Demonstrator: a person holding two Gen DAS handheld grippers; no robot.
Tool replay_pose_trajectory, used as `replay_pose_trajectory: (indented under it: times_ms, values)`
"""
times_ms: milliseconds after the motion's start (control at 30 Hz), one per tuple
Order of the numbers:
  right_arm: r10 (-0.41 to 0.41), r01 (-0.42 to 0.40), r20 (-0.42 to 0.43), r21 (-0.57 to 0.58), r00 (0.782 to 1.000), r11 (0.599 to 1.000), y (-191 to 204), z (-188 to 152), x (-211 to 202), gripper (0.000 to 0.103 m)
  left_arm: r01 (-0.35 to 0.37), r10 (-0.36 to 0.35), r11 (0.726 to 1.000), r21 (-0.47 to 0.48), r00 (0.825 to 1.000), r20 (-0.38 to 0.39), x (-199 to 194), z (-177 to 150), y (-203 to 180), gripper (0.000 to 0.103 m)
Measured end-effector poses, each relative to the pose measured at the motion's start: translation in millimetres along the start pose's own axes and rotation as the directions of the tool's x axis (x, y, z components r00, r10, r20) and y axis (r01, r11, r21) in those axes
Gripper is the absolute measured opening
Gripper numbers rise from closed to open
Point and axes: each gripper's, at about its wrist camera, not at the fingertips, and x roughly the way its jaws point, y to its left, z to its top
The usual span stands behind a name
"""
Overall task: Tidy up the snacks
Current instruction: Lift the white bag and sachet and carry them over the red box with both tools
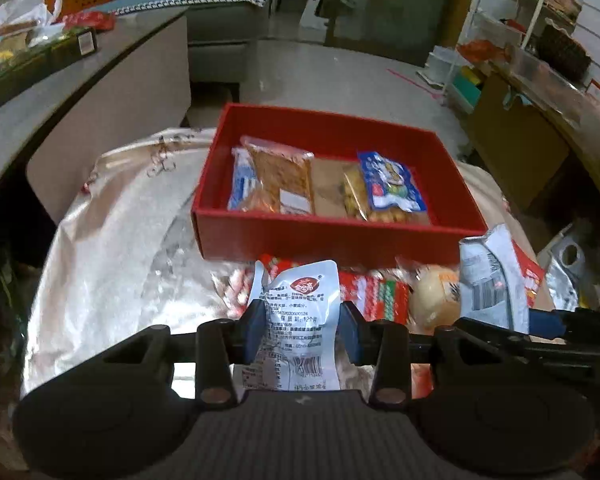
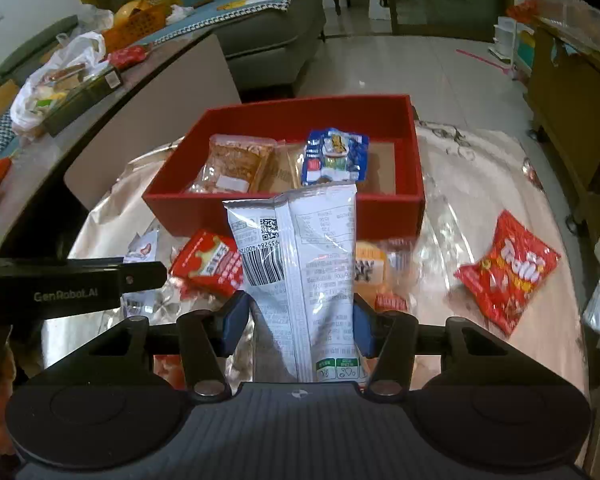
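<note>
L gripper (image 1: 302,326) clamps small silver pouch (image 1: 296,320) — R gripper (image 2: 300,324) grips tall white packet (image 2: 304,276), both w/ red box (image 2: 380,204) just ahead.

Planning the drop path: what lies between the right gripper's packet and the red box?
A red snack packet and an orange one, seen from the right wrist.

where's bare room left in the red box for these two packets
Free: the far strip of the red box behind the packs, and its right end beside the blue pack. Crowded: its near left, with the peanut pack, and the table just before the box, strewn with snacks.
</note>
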Motion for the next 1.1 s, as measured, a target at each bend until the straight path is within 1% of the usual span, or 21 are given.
replay_pose_trajectory:
  times_ms: [133, 300, 500, 733, 900, 1100]
  values:
    - [0.006, -0.006, 0.015, -0.012, 1.0, 1.0, 1, 11, 1, 0.061, 0.005, -0.005, 1.0, -0.012, 1.0, 0.005, 5, 10, 2, 0.032]
    - [0.011, -0.01, 0.042, -0.021, 0.999, 1.0, 2, 26, 0, 0.061, -0.015, 0.014, 1.0, 0.015, 0.999, 0.052, 5, 23, -6, 0.032]
    - [0.012, -0.01, 0.068, -0.026, 0.998, 1.0, -1, 42, 1, 0.061, 0.008, -0.008, 1.0, 0.01, 0.999, 0.05, 10, 32, -6, 0.032]
    - [0.009, -0.007, 0.07, -0.025, 0.998, 1.0, -7, 53, 8, 0.061, 0.017, -0.016, 1.0, -0.02, 0.999, 0.04, 17, 41, -4, 0.032]
    - [0.016, -0.014, 0.079, -0.026, 0.997, 1.0, -7, 58, 9, 0.061, 0.032, -0.031, 0.999, -0.024, 0.998, 0.061, 14, 49, -6, 0.032]
    - [0.015, -0.014, 0.088, -0.019, 0.996, 1.0, -9, 64, 12, 0.061, 0.023, -0.02, 0.999, -0.034, 0.996, 0.085, 14, 60, -4, 0.032]
